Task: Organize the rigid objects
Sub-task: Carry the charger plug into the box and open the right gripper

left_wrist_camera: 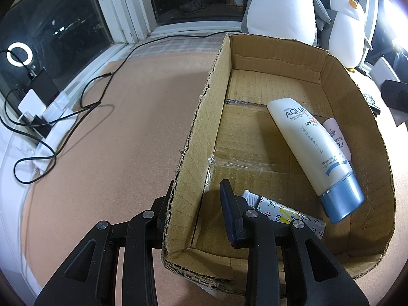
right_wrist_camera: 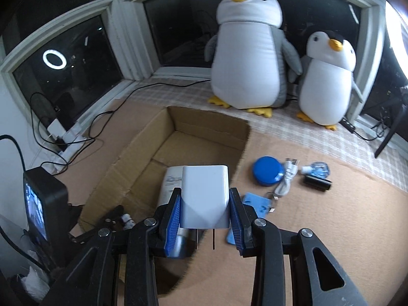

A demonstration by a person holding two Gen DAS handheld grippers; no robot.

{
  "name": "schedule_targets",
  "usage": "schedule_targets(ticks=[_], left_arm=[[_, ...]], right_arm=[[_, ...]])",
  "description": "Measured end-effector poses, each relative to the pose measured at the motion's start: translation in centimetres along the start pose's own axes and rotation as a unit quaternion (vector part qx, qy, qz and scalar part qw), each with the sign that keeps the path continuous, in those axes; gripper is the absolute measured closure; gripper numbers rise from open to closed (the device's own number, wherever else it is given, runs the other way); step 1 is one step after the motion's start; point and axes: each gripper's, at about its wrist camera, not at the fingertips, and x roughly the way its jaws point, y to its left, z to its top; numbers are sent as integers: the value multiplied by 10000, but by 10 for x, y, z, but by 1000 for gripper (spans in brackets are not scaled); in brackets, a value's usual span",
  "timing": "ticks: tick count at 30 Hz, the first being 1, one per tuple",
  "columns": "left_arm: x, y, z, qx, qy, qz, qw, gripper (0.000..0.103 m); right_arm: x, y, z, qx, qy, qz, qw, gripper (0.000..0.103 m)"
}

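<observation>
In the left wrist view, the left gripper (left_wrist_camera: 197,204) pinches the cardboard box (left_wrist_camera: 204,117) by its side wall, with three tubes lying inside. In the right wrist view, the right gripper (right_wrist_camera: 205,219) squeezes one white charger (right_wrist_camera: 205,196) above the box's near edge, while two toy penguins (right_wrist_camera: 248,51) sit by the window.

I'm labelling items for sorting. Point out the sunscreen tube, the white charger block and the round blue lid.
sunscreen tube (left_wrist_camera: 312,137), left wrist view, middle of its white body.
white charger block (right_wrist_camera: 205,193), right wrist view, centre of its top face.
round blue lid (right_wrist_camera: 267,171), right wrist view, centre of its top.
</observation>
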Motion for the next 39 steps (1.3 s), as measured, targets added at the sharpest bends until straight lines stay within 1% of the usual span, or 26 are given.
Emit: schedule_targets(ticks=[6,12,24,26,27,28,30,39], left_arm=[[0,1,-1,-8,-2,-4,10000,74],[0,1,-1,-6,-2,-4,10000,74],[0,1,-1,-7,-2,-5,10000,74],[0,1,-1,-9,-3,-7,10000,74],[0,1,-1,-7,-4,-5,10000,74],[0,1,-1,-9,-2,-3,10000,74],[0,2,-1,-8,-4,-3,10000,74],[0,2,-1,-9,-4,-4,10000,74]], right_arm=[[11,16,1,-97,74,143,9998,71],[22,24,0,-150,188,225,9995,71],[34,23,-2,-124,339,286,9989,71],[34,24,-2,-137,335,277,9990,69],[34,25,-2,-145,322,295,9989,65],[33,25,-1,-153,306,298,9990,60],[31,26,-1,-162,263,295,9991,54],[28,24,-1,-124,244,287,9992,54]])
